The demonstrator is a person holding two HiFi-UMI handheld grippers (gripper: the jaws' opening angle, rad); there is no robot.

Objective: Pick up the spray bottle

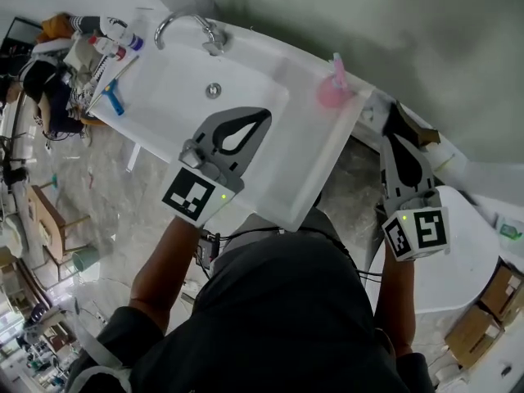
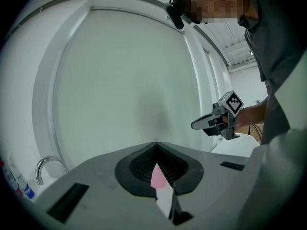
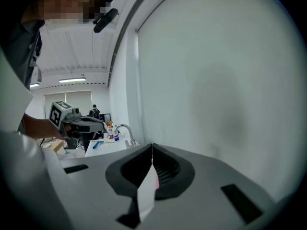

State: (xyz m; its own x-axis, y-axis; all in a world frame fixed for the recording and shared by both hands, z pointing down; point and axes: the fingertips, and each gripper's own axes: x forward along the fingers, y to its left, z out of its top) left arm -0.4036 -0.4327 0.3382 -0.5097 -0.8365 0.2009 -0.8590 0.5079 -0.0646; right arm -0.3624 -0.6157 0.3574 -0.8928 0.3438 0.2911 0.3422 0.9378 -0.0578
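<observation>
Left tongs [image 1: 264, 115]: jaws pressed together with nothing in them, held over the sink's basin, tips aimed toward the sink's right back corner.
Right tongs [image 1: 396, 111]: jaws closed and empty, just beyond the sink's right end.
Spray bottle [image 1: 332, 90]: pink, upright on the sink's rim at its right back corner, between the two tongs, touched by neither.
Sink [image 1: 311, 170]: white, rectangular, against the wall.
Faucet [image 1: 185, 24]: chrome, at the sink's back edge.
Small bottles [image 1: 115, 43]: clustered at the sink's left end.

Even, bright indoor light, perhaps from ceiling strips [image 3: 72, 80]; both gripper views bulge and darken at their edges.
</observation>
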